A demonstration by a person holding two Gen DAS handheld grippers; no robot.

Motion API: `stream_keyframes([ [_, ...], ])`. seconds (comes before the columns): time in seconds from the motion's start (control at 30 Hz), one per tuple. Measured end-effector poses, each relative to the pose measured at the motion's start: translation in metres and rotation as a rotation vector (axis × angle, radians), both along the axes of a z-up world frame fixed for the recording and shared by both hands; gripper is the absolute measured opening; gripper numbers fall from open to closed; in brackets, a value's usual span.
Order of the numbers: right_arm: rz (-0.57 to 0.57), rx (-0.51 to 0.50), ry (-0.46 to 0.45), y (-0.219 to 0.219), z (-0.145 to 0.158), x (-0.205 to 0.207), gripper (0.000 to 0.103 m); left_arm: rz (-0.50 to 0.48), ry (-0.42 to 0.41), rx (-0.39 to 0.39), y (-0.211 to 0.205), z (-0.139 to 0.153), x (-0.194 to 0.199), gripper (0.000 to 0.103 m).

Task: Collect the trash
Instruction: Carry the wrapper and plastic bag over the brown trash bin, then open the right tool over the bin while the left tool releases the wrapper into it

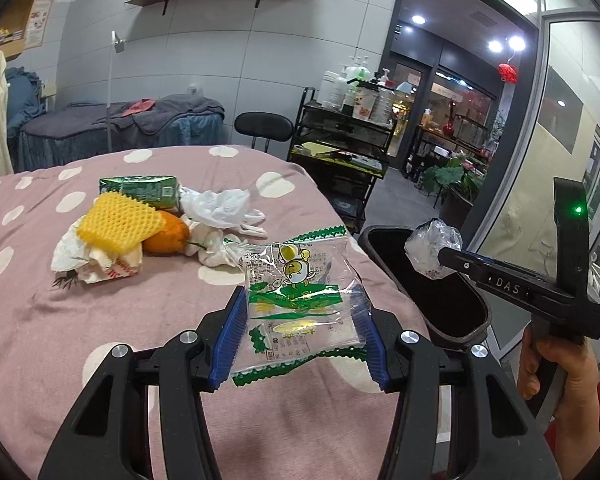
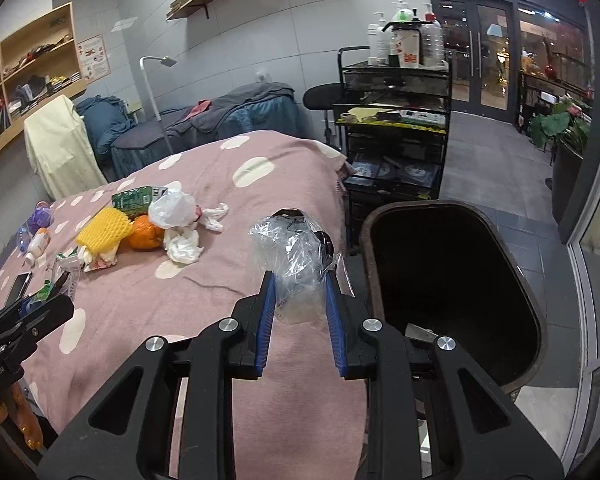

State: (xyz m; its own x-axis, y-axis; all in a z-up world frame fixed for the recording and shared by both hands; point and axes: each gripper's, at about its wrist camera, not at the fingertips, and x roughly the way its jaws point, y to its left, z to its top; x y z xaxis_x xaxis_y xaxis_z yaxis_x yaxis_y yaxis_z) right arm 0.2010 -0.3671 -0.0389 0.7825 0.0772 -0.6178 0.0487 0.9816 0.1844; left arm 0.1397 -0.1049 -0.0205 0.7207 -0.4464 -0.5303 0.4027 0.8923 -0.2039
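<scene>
Bin (image 2: 452,280) beside bed, interior dark, contents unreadable. Right gripper (image 2: 300,300) clamps crumpled clear plastic (image 2: 292,248); left gripper (image 1: 300,332) clamps snack wrapper (image 1: 300,280).

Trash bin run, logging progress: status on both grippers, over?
Left gripper shut on snack wrapper. Right gripper shut on crumpled clear plastic, beside the bin. Bin mouth unobstructed.

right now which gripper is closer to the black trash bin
Right. The right gripper, shut on a crumpled clear plastic ball, is over the bin opening. The left gripper holds a snack wrapper above the bed, beside it.
</scene>
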Motion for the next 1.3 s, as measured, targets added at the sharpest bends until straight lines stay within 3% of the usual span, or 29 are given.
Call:
stream_keyframes([
  [0.57, -0.195, 0.01, 0.103, -0.078, -0.046, 0.027, 0.026, -0.125, -0.001, 0.016, -0.05, 0.0, 0.007, 0.052],
  [0.9, -0.26, 0.006, 0.173, -0.098, -0.082, 0.045, 0.028, -0.161, 0.014, 0.023, -0.064, -0.003, 0.008, 0.052],
  [1.0, -0.277, 0.02, 0.172, -0.101, -0.087, 0.044, 0.046, -0.17, 0.02, 0.023, -0.067, -0.002, 0.012, 0.052],
  [1.07, -0.289, 0.014, 0.165, -0.1, -0.087, 0.041, 0.064, -0.176, 0.016, 0.025, -0.07, -0.001, 0.014, 0.052],
  [1.3, -0.301, 0.01, 0.104, -0.09, -0.075, 0.021, 0.075, -0.231, 0.033, 0.034, -0.093, 0.001, 0.026, 0.052],
])
